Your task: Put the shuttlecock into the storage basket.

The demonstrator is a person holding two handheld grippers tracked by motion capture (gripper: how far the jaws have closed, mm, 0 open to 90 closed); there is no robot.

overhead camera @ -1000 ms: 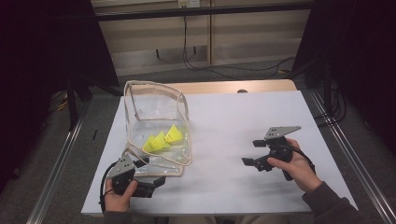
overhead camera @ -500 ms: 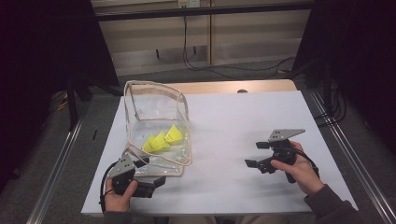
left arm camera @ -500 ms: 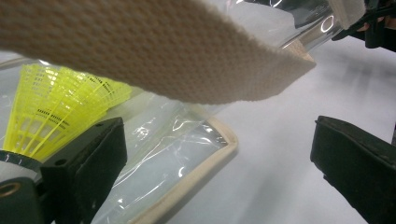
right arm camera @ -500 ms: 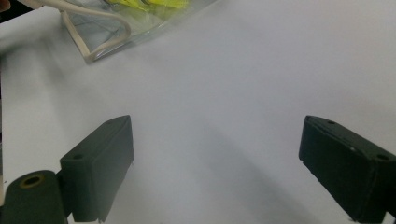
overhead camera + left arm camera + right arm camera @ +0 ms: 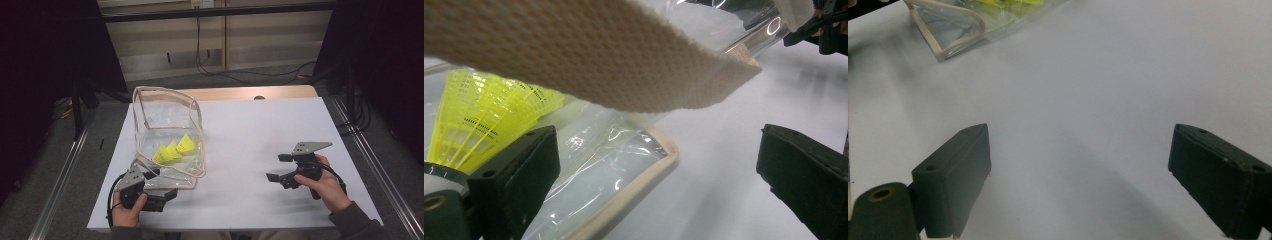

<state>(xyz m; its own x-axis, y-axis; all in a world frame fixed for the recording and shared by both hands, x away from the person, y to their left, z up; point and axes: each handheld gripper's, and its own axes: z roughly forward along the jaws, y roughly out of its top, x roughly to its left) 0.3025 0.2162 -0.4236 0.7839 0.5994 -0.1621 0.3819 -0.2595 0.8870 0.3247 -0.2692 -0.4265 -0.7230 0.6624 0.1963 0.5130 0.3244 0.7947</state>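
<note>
On table | left tongs (image 5: pixel 167 192) agape beside pouch (image 5: pixel 167 135); right tongs (image 5: pixel 275 167) agape, shifted rightward

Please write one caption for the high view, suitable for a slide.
Two hand-held tongs, left and right, open beside a clear plastic bag with beige trim holding yellow plastic shuttlecocks.

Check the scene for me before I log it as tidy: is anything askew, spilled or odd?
Nothing is spilled or damaged. The clear bag lies slumped on the white table, its beige-trimmed mouth gaping; the yellow shuttlecocks are all inside. Both the left tongs and the right tongs are open and empty.
</note>
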